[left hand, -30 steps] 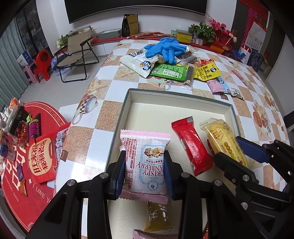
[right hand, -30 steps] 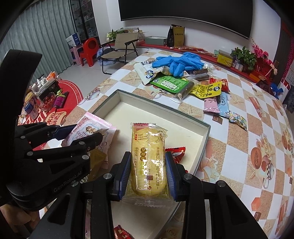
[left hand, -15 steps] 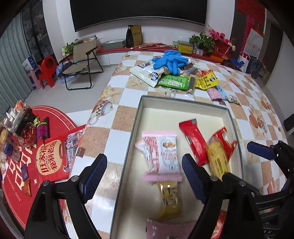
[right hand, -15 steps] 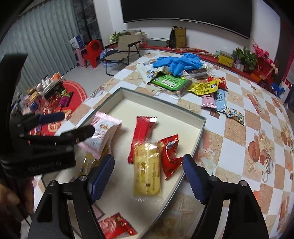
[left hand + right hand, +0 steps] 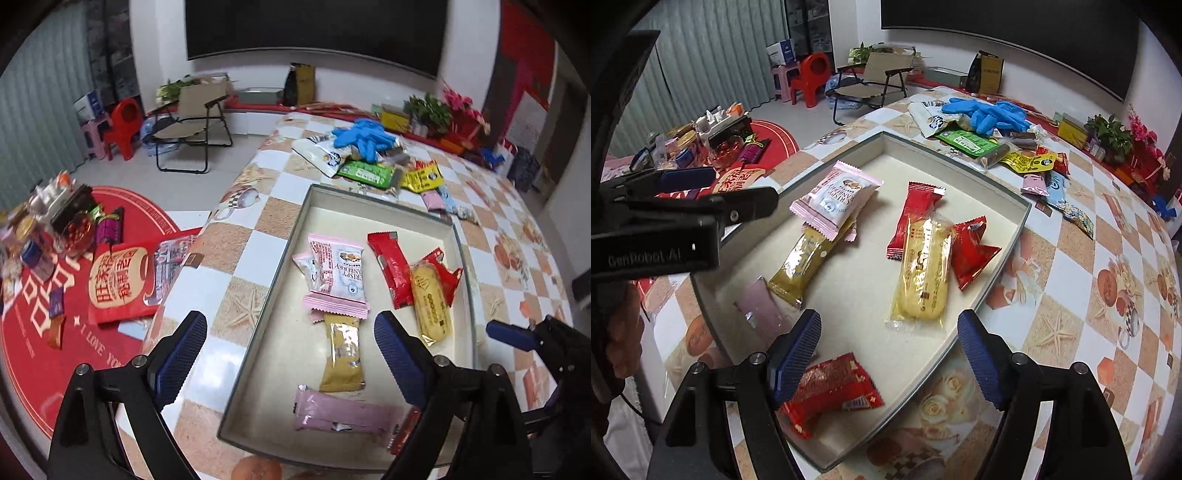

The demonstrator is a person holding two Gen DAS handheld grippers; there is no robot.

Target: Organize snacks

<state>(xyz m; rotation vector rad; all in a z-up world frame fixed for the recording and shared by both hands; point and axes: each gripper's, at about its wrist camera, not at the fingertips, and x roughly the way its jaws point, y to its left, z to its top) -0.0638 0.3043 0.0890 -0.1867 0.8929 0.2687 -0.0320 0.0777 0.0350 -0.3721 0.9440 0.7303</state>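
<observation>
Pink packet (image 5: 338, 273), yellow packet (image 5: 923, 273), checkered tablecloth (image 5: 1071, 258)

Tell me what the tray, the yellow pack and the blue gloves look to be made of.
Tray: likely cardboard, matte; thin grey walls, cream floor with no shine.
Yellow pack: clear glossy plastic film; glare streaks and crimped ends, with the yellow cake showing through.
Blue gloves: thin rubbery material, probably nitrile; limp, crumpled fingers with a soft sheen.

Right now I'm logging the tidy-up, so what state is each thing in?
Left tool: opening, nothing between its pads.
Right tool: open, empty.
Box: lidless, holding snacks.
Pink cranberry packet: sealed, lying on other packets.
Yellow cake packet: sealed, resting across red packets.
</observation>
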